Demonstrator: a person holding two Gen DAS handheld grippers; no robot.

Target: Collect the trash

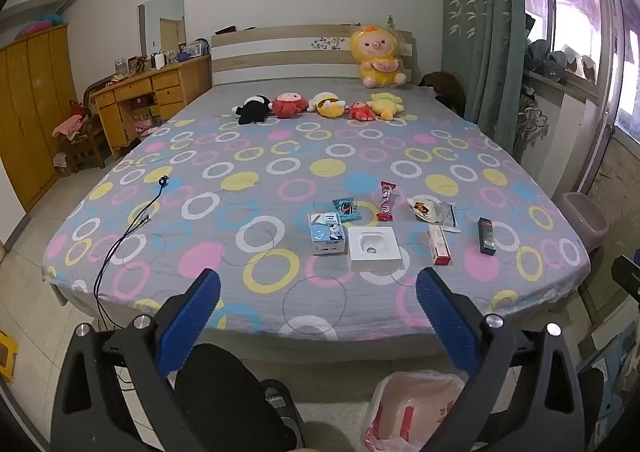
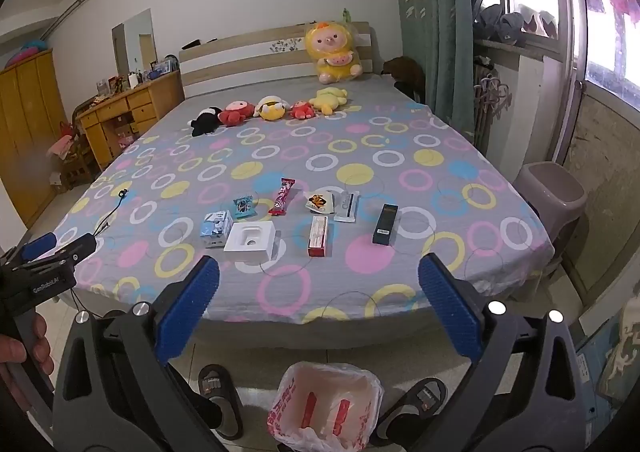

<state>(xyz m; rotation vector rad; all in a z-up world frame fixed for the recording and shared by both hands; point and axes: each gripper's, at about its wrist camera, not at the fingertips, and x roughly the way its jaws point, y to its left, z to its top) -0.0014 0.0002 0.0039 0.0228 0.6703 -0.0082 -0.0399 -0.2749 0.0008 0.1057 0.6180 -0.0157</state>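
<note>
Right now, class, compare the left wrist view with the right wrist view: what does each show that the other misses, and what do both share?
Only the left wrist view shows the black cable's full run down over the bed's edge.

Only the right wrist view shows the left claw with the hand holding it, plus both slippers.

Both show the trash laid out on the bed, including the white tray and red box, the plush toys, the purple bin, and the bag-lined bin on the floor.

This is a bedroom in a home: a wide bed [image 1: 256,180] with a ring-patterned sheet and headboard [image 1: 280,52], plush toys [image 1: 320,106] lined along it, a wooden wardrobe [image 1: 28,108], a cluttered dresser [image 1: 152,88], green curtains [image 1: 480,32] at the window.
</note>
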